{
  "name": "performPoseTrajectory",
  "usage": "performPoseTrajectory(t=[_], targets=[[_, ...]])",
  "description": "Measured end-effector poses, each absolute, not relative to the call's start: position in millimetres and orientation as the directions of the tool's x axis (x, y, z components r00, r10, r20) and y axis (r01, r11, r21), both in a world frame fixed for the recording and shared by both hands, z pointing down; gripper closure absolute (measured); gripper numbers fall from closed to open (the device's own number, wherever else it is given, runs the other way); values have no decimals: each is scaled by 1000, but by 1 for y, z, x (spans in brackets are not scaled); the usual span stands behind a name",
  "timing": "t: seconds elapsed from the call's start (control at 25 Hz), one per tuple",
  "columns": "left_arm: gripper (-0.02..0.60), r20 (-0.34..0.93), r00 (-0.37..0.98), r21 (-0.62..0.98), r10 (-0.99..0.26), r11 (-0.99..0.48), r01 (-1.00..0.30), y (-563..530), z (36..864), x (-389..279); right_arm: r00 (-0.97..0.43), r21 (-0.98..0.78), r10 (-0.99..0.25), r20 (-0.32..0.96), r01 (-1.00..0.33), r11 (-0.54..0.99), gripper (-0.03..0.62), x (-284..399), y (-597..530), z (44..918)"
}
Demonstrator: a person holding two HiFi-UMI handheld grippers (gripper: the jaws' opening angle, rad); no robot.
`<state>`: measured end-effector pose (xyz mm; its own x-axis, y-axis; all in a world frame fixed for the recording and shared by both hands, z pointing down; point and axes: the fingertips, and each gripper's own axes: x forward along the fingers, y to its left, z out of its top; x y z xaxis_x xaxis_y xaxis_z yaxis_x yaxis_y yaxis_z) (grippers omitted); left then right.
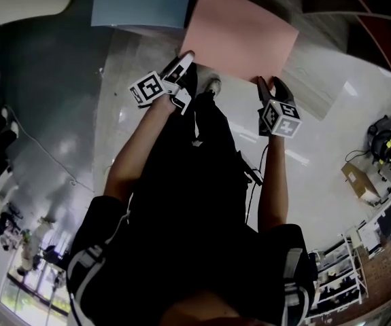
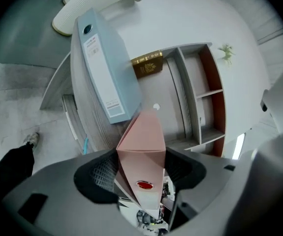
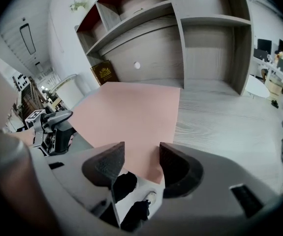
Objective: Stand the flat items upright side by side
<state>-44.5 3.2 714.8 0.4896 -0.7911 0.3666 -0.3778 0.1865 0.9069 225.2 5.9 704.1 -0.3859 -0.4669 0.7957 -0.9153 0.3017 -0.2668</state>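
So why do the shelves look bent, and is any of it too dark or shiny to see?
Head view: wide lens curves the room; the person's black clothes lose detail, the floor glares. Left gripper view: shelves bow, corners go black, pink folder sharp. Right gripper view: shelves bow, the left edge blurs out.

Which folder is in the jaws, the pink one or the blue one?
The pink folder: it sits between the left gripper's jaws. The blue folder is farther off, touching no jaws.
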Motion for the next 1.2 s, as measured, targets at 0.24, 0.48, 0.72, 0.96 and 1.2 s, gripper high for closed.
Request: performPoseTrajectory(t=[0.24, 0.48, 0.72, 0.96, 1.2], targets=[[281, 369, 408, 860, -835, 140, -491, 0, 657, -59, -495, -414, -442, 748, -869, 271, 355, 206, 8, 701], [284, 334, 341, 774, -879, 49, -632, -14, 597, -60, -570, -517, -430, 700, -820, 246, 367, 185, 7, 702], [285, 321, 295, 657, -900, -13, -754, -13, 553, -48, -610, -553, -416, 674, -790, 263, 386, 171, 4, 700], [290, 285, 247, 522, -926, -66, -850, -11, 518, -25, -626, -552, -405, 666, -779, 298, 443, 156, 4, 697], [290, 258, 267, 366, -929, -162, -917, -13, 497, 6, -624, -531, -388, 678, -781, 329, 487, 149, 5, 698]])
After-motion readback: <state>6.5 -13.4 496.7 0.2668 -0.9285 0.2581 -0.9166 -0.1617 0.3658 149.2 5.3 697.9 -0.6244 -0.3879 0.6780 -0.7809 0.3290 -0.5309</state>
